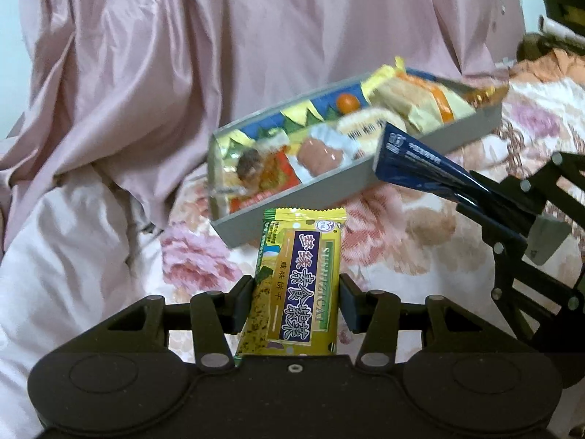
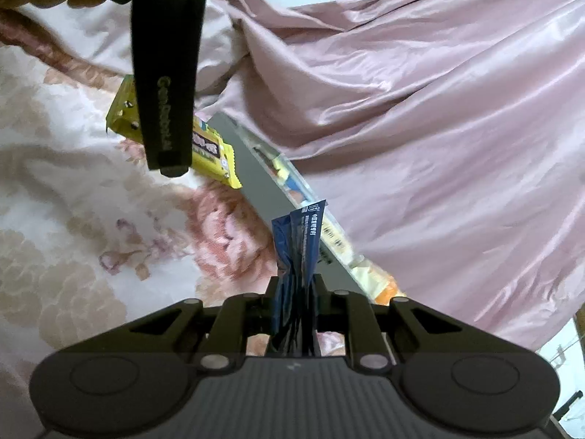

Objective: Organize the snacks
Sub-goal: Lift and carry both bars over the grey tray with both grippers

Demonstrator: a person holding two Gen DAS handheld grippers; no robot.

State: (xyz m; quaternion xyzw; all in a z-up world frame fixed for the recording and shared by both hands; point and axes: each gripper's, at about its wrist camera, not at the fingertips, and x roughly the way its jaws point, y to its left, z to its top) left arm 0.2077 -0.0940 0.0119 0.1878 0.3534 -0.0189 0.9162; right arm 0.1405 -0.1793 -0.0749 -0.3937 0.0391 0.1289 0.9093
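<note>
- Snacks first: the yellow cracker pack (image 1: 299, 278) sits lengthwise in the left gripper (image 1: 296, 305), pads pressed on both long edges, held up over the flowered bedspread (image 1: 204, 252). Looks light and flat, with a crinkly film wrapper that's probably a bit slick. I'd guess the crackers inside snap easily, so an edge grip around the middle like this seems right, no hard squeeze.
- Right gripper (image 2: 295, 301) is pinched nearly closed on a dark blue packet (image 2: 298, 252), which is scrunched where the pads bite. So it's soft and thin, basically no stiffness, and the free end sticks out past the fingers. Floppy stuff like that will likely droop or swing, so holding it low near the crumple makes sense.
- Further out, the grey tray (image 1: 292, 197) rests on the bed, already holding a bunch of wrapped snacks, and the blue packet's tip hangs just over its near wall in the left wrist view. The tray is blurred, so I can't tell what each item is.
- Behind all of it there's a pink satiny sheet (image 1: 256, 36) bunched up.
</note>
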